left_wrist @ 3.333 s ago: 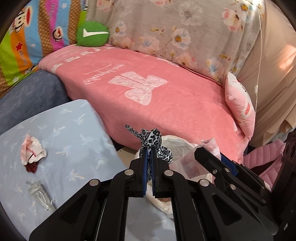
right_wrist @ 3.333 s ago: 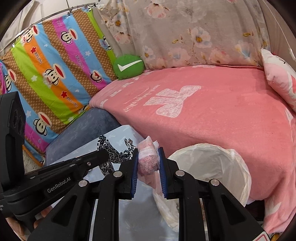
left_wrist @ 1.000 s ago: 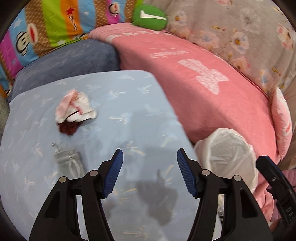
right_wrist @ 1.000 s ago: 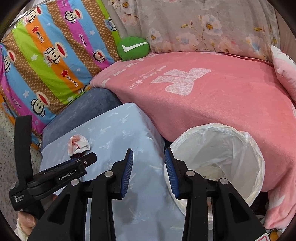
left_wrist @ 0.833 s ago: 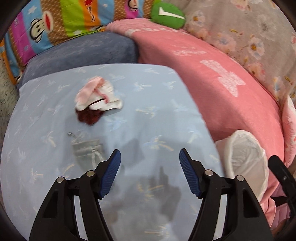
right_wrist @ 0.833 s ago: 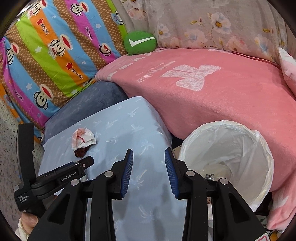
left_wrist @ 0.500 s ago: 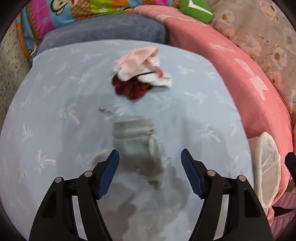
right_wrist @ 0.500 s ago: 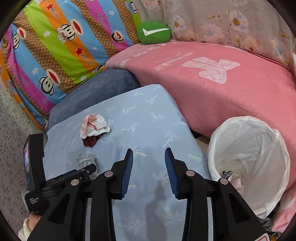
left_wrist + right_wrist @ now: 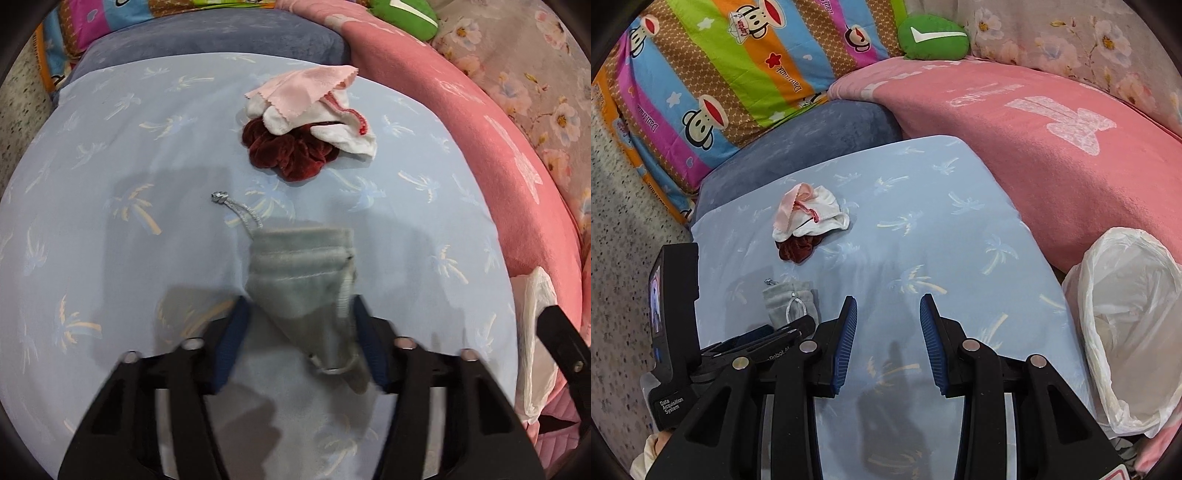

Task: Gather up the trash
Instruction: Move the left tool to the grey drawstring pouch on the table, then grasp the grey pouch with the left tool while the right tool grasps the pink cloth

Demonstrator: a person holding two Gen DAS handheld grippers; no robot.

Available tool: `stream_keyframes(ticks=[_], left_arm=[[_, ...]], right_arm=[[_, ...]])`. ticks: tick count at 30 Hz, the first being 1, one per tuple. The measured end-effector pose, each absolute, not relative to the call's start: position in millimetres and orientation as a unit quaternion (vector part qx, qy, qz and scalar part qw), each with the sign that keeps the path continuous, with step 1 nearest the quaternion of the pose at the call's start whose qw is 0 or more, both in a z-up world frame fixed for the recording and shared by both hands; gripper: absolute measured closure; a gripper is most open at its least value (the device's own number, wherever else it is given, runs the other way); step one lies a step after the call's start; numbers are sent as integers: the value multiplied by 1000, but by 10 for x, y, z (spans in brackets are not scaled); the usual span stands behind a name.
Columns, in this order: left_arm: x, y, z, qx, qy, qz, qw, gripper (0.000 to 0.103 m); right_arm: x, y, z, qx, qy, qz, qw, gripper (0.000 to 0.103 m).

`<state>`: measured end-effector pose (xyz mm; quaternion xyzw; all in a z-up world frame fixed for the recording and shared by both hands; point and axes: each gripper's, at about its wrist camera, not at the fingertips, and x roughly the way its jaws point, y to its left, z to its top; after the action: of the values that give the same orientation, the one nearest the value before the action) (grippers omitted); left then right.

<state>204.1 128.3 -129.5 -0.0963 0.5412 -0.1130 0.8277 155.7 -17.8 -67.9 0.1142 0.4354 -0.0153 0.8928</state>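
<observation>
A grey drawstring pouch (image 9: 306, 280) lies on the light blue palm-print cloth (image 9: 110, 155). My left gripper (image 9: 301, 343) is open with its blue pads either side of the pouch's near end. The pouch also shows in the right wrist view (image 9: 790, 301), with the left gripper (image 9: 783, 332) at its near edge. Beyond it lie a dark red scrunchie (image 9: 288, 149) and a pink and white cloth bundle (image 9: 310, 101). My right gripper (image 9: 888, 339) is open and empty above bare cloth. The white-lined trash bin (image 9: 1126, 325) stands at the right.
A pink blanket (image 9: 1052, 140) covers the couch behind the blue surface. A grey-blue cushion (image 9: 812, 133), a striped monkey-print quilt (image 9: 720, 74) and a green round cushion (image 9: 934, 37) lie at the back. Speckled floor (image 9: 620, 240) is on the left.
Both grippers dropped what they held and opened. The left gripper swung from the bin over the blue cloth and came down around the grey pouch. The right gripper moved left, away from the bin.
</observation>
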Motion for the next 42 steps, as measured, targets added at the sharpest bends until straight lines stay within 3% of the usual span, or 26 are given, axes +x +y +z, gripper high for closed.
stream_keyframes(ticks=[3,5,28,33,37,42], left_arm=[[2081,1328,-1276,-115,547,-127,819,88],[2104,1408,-1228,-122,541,-126,822,92],[2904,2003,-680,-104,461,-64,879,94],[2952,1983,-697,-102,463,-67,878,94],[2964,1967,-680,-104,463,-70,877,94],[2935,1941,-619,-102,459,-74,879,94]], right_arm=[[1641,-87,-694,107,439,-7,892,67],[1717,-19,-686,105,441,2,891,67],[3277,751,-823,124,453,62,881,68],[3405,778,-908,127,457,60,878,74],[3430,768,-971,134,462,60,875,100],[3309,732,-853,142,447,62,881,102]])
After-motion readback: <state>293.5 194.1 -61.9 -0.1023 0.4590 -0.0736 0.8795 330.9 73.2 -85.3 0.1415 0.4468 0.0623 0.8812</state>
